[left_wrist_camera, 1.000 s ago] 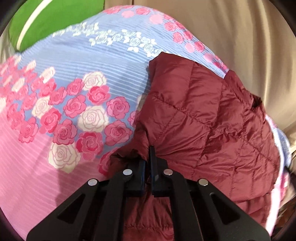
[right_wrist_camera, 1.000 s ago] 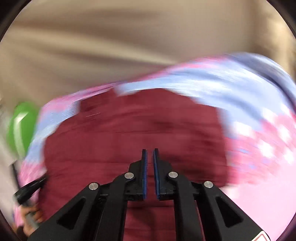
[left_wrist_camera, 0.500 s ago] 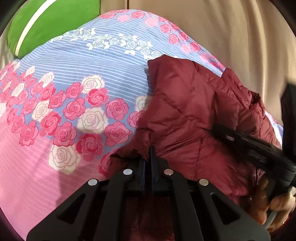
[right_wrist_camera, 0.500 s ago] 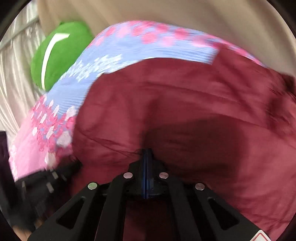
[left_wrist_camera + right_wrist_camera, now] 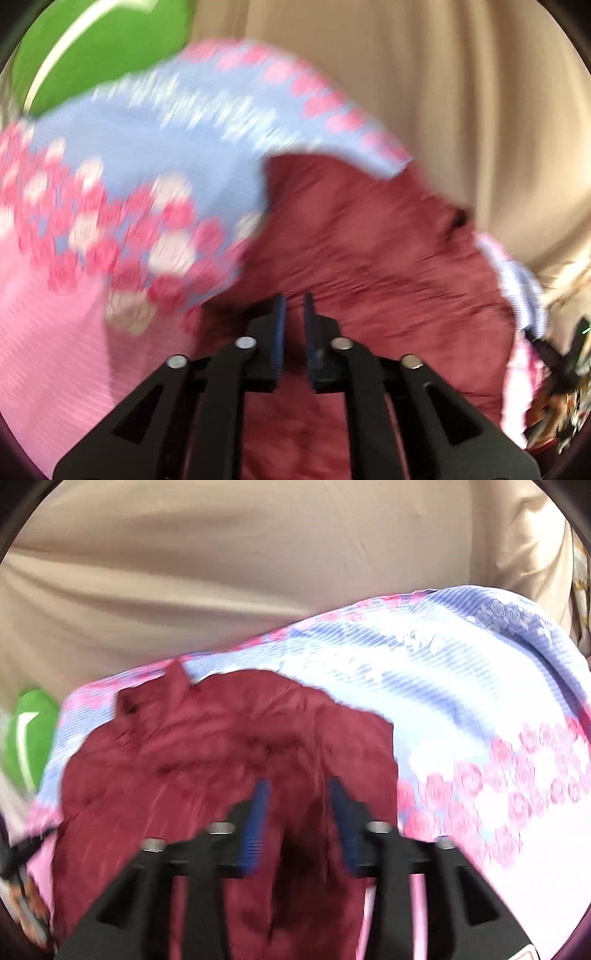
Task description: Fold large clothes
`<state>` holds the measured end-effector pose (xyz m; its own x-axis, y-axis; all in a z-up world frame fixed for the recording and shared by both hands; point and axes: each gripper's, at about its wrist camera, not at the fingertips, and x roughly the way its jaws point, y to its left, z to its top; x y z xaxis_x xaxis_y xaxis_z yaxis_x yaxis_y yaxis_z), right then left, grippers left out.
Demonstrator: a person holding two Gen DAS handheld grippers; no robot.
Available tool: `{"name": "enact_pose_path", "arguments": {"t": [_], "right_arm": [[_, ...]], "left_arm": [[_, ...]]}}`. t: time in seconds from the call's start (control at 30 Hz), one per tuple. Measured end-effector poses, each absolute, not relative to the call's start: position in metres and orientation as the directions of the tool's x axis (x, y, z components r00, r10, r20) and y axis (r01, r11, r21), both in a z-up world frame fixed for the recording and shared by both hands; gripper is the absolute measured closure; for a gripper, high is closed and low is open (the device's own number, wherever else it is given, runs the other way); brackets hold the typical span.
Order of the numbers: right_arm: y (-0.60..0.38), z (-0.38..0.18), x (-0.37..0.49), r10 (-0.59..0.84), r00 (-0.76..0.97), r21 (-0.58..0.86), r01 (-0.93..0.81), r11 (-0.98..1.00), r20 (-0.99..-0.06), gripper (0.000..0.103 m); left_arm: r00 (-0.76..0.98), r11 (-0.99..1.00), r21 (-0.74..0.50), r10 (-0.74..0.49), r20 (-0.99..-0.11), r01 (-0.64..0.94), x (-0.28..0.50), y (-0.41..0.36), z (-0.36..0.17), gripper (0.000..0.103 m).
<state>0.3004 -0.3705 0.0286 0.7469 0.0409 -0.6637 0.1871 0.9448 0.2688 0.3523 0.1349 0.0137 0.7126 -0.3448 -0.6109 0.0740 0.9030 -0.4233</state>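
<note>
Garment: a dark red quilted jacket lies spread on a bed; the left wrist view shows it from the centre toward 4 o'clock, the right wrist view from the centre toward 8 o'clock.
Bed cover: a floral sheet with pink and white roses on blue stripes and a pink band lies under the jacket, reaching toward 9 o'clock in the left view and toward 3 o'clock in the right view.
Left gripper: its jaws are opening, with a narrow gap between the blue pads; nothing is pinched there, and the jacket shows behind the gap.
Right gripper: its jaws are opening and stand clearly apart above the jacket, gripping nothing.
Cushion: a green cushion with a white stripe sits at 11 o'clock in the left view.
Backdrop: a beige curtain hangs behind the bed.
Sharpness: both views are motion-blurred.
</note>
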Motion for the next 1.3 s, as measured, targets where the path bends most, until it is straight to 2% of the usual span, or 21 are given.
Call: {"name": "enact_pose_path", "arguments": {"t": [0.07, 0.1, 0.2, 0.23, 0.27, 0.3, 0.33, 0.37, 0.5, 0.53, 0.57, 0.63, 0.67, 0.73, 0.8, 0.9, 0.93, 1.03, 1.13, 1.2, 1.3], "right_arm": [[-0.366, 0.022, 0.291, 0.092, 0.732, 0.283, 0.141, 0.949, -0.675, 0.048], [-0.362, 0.015, 0.292, 0.146, 0.711, 0.312, 0.107, 0.944, -0.688, 0.047], [-0.34, -0.007, 0.313, 0.155, 0.657, 0.289, 0.1, 0.952, -0.737, 0.049], [-0.335, -0.011, 0.321, 0.145, 0.651, 0.275, 0.102, 0.956, -0.745, 0.069], [-0.329, -0.01, 0.33, 0.145, 0.649, 0.272, 0.099, 0.957, -0.747, 0.093], [-0.323, -0.006, 0.334, 0.148, 0.655, 0.274, 0.094, 0.957, -0.741, 0.094], [-0.319, 0.006, 0.336, 0.135, 0.686, 0.267, 0.089, 0.96, -0.715, 0.096], [-0.315, 0.021, 0.336, 0.126, 0.722, 0.255, 0.072, 0.964, -0.68, 0.097], [-0.306, 0.08, 0.323, 0.184, 0.847, 0.274, -0.047, 0.961, -0.498, 0.098], [-0.306, 0.079, 0.325, 0.177, 0.851, 0.263, -0.047, 0.964, -0.495, 0.098], [-0.308, 0.071, 0.332, 0.15, 0.836, 0.244, -0.02, 0.969, -0.527, 0.098], [-0.319, 0.011, 0.366, 0.056, 0.707, 0.172, 0.093, 0.981, -0.705, 0.098], [-0.322, -0.015, 0.376, 0.064, 0.653, 0.169, 0.099, 0.981, -0.755, 0.098], [-0.32, -0.027, 0.377, 0.063, 0.649, 0.16, 0.092, 0.983, -0.758, 0.098], [-0.321, -0.01, 0.368, 0.026, 0.671, 0.157, 0.135, 0.978, -0.741, 0.094], [-0.332, 0.018, 0.35, -0.132, 0.7, 0.12, 0.299, 0.947, -0.702, 0.079], [-0.332, 0.029, 0.344, -0.139, 0.716, 0.145, 0.321, 0.936, -0.684, 0.077], [-0.299, 0.046, 0.349, 0.081, 0.746, 0.261, 0.128, 0.957, -0.661, 0.078], [-0.233, 0.035, 0.369, 0.214, 0.695, 0.216, -0.086, 0.973, -0.687, 0.078], [-0.194, 0.005, 0.387, 0.203, 0.637, 0.135, -0.155, 0.979, -0.744, 0.087], [-0.196, -0.024, 0.395, 0.178, 0.623, 0.1, -0.158, 0.982, -0.762, 0.09]], "left_arm": [[0.75, 0.917, -0.381, -0.335, -0.571, 0.121, 0.351, 0.117, 0.041, 0.046], [0.763, 0.927, -0.35, -0.321, -0.562, 0.132, 0.356, 0.106, 0.047, 0.041], [0.743, 0.961, -0.25, -0.253, -0.62, 0.119, 0.389, 0.075, 0.04, 0.043], [0.725, 0.967, -0.231, -0.234, -0.648, 0.106, 0.403, 0.069, 0.032, 0.045], [0.709, 0.972, -0.219, -0.212, -0.672, 0.082, 0.414, 0.064, 0.023, 0.051], [0.688, 0.978, -0.205, -0.181, -0.703, 0.048, 0.428, 0.066, 0.009, 0.053], [0.675, 0.98, -0.2, -0.154, -0.721, 0.01, 0.437, 0.069, 0.0, 0.064], [0.667, 0.978, -0.207, -0.142, -0.731, -0.018, 0.44, 0.074, -0.007, 0.07], [0.652, 0.976, -0.207, -0.117, -0.749, -0.063, 0.451, 0.092, -0.03, 0.071], [0.657, 0.979, -0.196, -0.109, -0.746, -0.061, 0.45, 0.092, -0.032, 0.071], [0.663, 0.982, -0.178, -0.095, -0.742, -0.059, 0.45, 0.09, -0.034, 0.071], [0.672, 0.987, -0.153, -0.076, -0.737, -0.056, 0.449, 0.087, -0.035, 0.071], [0.675, 0.989, -0.14, -0.067, -0.734, -0.054, 0.448, 0.085, -0.036, 0.071], [0.679, 0.993, -0.111, -0.049, -0.733, -0.048, 0.448, 0.08, -0.038, 0.071], [0.679, 0.993, -0.109, -0.048, -0.733, -0.047, 0.448, 0.081, -0.038, 0.071], [0.678, 0.993, -0.109, -0.046, -0.734, -0.05, 0.446, 0.079, -0.037, 0.071], [0.678, 0.993, -0.102, -0.04, -0.734, -0.052, 0.444, 0.078, -0.037, 0.071], [0.67, 0.995, -0.077, -0.019, -0.742, -0.058, 0.445, 0.075, -0.036, 0.071], [0.66, 0.995, -0.084, -0.021, -0.751, -0.063, 0.45, 0.074, -0.037, 0.071], [0.658, 0.994, -0.092, -0.032, -0.752, -0.057, 0.449, 0.076, -0.036, 0.071], [0.663, 0.995, -0.095, -0.048, -0.747, -0.035, 0.45, 0.08, -0.037, 0.069]]}}
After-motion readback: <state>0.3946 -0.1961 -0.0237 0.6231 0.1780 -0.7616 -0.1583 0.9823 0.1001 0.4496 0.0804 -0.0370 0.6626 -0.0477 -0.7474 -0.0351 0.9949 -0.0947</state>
